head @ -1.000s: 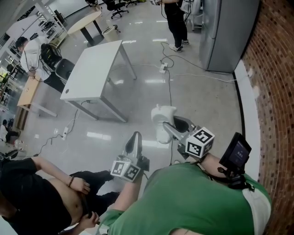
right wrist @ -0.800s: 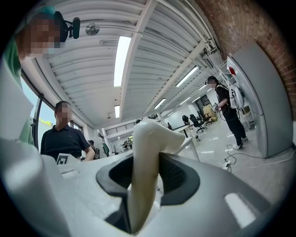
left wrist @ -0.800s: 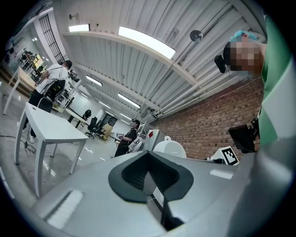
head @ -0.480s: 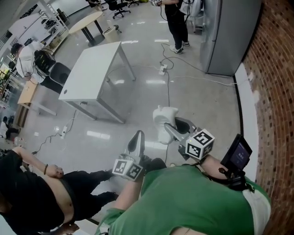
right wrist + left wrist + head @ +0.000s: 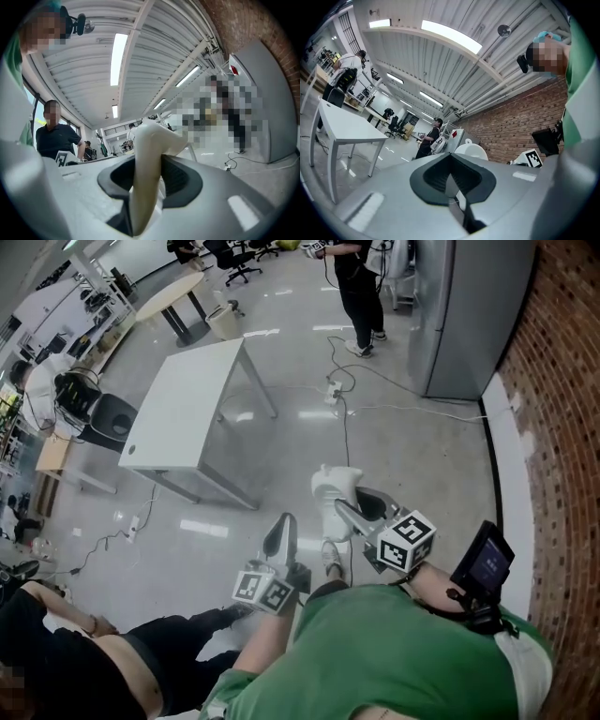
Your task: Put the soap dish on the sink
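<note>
The soap dish (image 5: 335, 486) is a white, curved piece held out over the glossy floor. My right gripper (image 5: 349, 509) is shut on it. In the right gripper view the dish (image 5: 150, 154) stands upright between the dark pads (image 5: 180, 180), and the right gripper (image 5: 147, 187) clamps its lower edge. My left gripper (image 5: 280, 526) is level beside it on the left, shut and holding nothing. In the left gripper view the left gripper (image 5: 452, 180) has its pads together, and the white dish (image 5: 471, 151) shows just beyond. No sink is in view.
A white table (image 5: 178, 413) stands ahead on the left. Cables and a power strip (image 5: 333, 385) lie across the floor ahead. A grey cabinet (image 5: 464, 315) and a brick wall (image 5: 562, 381) run along the right. One person (image 5: 361, 287) stands far ahead, and another (image 5: 84, 662) sits at lower left.
Both grippers have travelled forward over the floor with the dish still held. The table and the seated person have slid left in view. A shoe now shows under the grippers.
</note>
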A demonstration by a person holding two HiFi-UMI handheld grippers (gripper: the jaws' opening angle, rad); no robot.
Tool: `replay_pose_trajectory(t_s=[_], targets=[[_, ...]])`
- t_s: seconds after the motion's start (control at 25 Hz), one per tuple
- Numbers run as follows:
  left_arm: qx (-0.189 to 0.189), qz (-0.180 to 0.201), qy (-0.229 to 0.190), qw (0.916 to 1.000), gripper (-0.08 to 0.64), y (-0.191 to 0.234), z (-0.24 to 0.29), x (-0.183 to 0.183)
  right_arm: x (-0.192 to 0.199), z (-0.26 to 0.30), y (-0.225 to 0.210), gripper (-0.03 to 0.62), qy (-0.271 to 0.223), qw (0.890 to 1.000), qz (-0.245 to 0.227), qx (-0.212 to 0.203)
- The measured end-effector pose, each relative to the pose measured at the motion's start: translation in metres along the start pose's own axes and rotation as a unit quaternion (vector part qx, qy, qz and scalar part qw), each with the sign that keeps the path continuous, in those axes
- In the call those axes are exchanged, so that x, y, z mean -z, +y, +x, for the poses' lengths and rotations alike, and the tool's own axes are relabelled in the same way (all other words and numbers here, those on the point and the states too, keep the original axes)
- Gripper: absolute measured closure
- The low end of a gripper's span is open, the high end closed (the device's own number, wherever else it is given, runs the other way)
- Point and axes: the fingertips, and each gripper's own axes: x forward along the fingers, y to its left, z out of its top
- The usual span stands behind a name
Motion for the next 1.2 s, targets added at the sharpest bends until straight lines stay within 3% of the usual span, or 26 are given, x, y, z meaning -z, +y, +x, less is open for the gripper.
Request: replay_pose_trajectory(t_s=[0.52,0.72,1.0,1.2], targets=[[0.074,-0.008,0.006,0.9972,0.560,0.068,0.122,-0.036,-0.056,0.090,-0.063,0.449,-0.028,0.998,-0.008,0.049],[0.094,-0.008,0.024,0.9953,0.560,0.107,0.192,-0.038,-0.077,0.138,-0.117,0.449,-0.038,0.997,0.000,0.072],[0.110,-0.017,0.043,0.9929,0.560,0.128,0.281,-0.048,-0.120,0.171,-0.190,0.449,-0.044,0.994,0.013,0.104],[0.108,-0.022,0.057,0.9923,0.560,0.137,0.260,-0.032,-0.102,0.170,-0.182,0.449,-0.046,0.992,0.018,0.115]])
